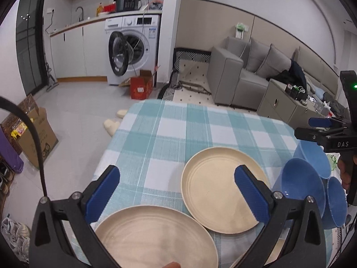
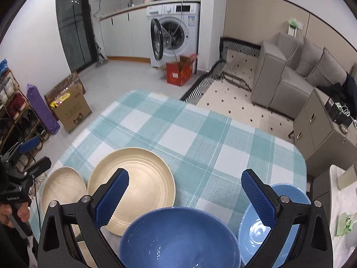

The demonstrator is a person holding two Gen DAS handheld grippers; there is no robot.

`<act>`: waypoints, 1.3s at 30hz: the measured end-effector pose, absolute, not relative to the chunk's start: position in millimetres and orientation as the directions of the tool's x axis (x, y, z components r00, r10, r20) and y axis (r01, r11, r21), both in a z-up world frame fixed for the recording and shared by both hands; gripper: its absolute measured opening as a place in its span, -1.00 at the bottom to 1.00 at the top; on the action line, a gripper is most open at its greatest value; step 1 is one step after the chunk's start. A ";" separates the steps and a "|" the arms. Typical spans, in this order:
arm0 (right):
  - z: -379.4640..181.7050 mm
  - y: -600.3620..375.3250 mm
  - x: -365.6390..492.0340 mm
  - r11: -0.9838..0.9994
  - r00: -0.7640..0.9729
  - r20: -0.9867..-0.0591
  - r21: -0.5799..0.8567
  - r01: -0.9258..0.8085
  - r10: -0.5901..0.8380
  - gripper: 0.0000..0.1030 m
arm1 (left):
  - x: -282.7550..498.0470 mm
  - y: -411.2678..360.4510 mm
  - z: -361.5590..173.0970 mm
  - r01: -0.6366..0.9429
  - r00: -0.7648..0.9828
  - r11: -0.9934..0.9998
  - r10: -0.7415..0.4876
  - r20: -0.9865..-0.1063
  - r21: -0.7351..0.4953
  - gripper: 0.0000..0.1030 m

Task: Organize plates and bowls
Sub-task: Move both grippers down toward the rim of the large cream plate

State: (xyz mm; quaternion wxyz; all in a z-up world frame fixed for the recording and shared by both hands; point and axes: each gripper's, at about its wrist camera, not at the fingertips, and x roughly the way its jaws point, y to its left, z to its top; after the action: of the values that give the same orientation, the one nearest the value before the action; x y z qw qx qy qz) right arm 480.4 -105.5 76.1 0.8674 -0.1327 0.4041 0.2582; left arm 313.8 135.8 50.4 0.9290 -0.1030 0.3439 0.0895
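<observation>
**Both tongs released above the plates and bowls**

The checked table (image 2: 200, 129) carries everything. In my left view, one cream plate (image 1: 156, 236) lies at 6 o'clock and a second cream plate (image 1: 214, 192) at 4 o'clock, their rims touching. In my right view, the dark blue bowl (image 2: 178, 239) sits at 6 o'clock, the light blue bowl (image 2: 252, 230) just beside it at 5 o'clock. My left tongs (image 1: 177, 192) and right tongs (image 2: 185, 196) are spread wide, grasping nothing.
</observation>
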 end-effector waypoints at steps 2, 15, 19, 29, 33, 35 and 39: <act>61.9 -99.1 491.5 0.836 0.521 -0.792 -0.026 -0.548 0.317 0.99 | 321.5 136.3 40.6 -0.243 0.731 0.962 0.096 -0.675 -0.126 1.00; -18.4 -55.1 526.9 0.803 0.385 -0.907 -0.099 -0.587 0.170 0.99 | 366.4 134.5 -9.2 -0.238 0.632 0.967 0.082 -0.770 -0.093 1.00; -34.6 -51.3 532.3 0.799 0.333 -0.932 -0.091 -0.594 0.141 0.99 | 374.6 132.9 -20.4 -0.229 0.604 0.969 0.069 -0.794 -0.090 1.00; -59.4 -40.3 543.5 0.794 0.235 -0.968 -0.078 -0.603 0.084 0.99 | 389.7 129.8 -31.5 -0.236 0.557 0.968 0.063 -0.828 -0.085 0.97; -68.3 -34.2 543.0 0.782 0.205 -0.977 -0.081 -0.618 0.061 0.99 | 391.4 129.4 -36.2 -0.231 0.539 0.970 0.056 -0.841 -0.083 0.89; -72.7 -32.6 543.9 0.780 0.176 -0.982 -0.061 -0.623 0.064 0.99 | 392.7 129.2 -38.7 -0.220 0.527 0.971 0.037 -0.849 -0.094 0.78; -78.8 -29.9 545.7 0.784 0.135 -0.988 -0.029 -0.619 0.071 0.98 | 390.4 129.5 -42.0 -0.201 0.515 0.973 0.006 -0.857 -0.114 0.62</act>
State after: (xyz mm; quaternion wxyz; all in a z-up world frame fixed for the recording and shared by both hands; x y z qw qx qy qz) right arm 545.7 -29.9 -78.8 0.7193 -0.2241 0.6122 0.2399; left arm 390.4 129.5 -42.0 0.8646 -0.1000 0.4887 0.0599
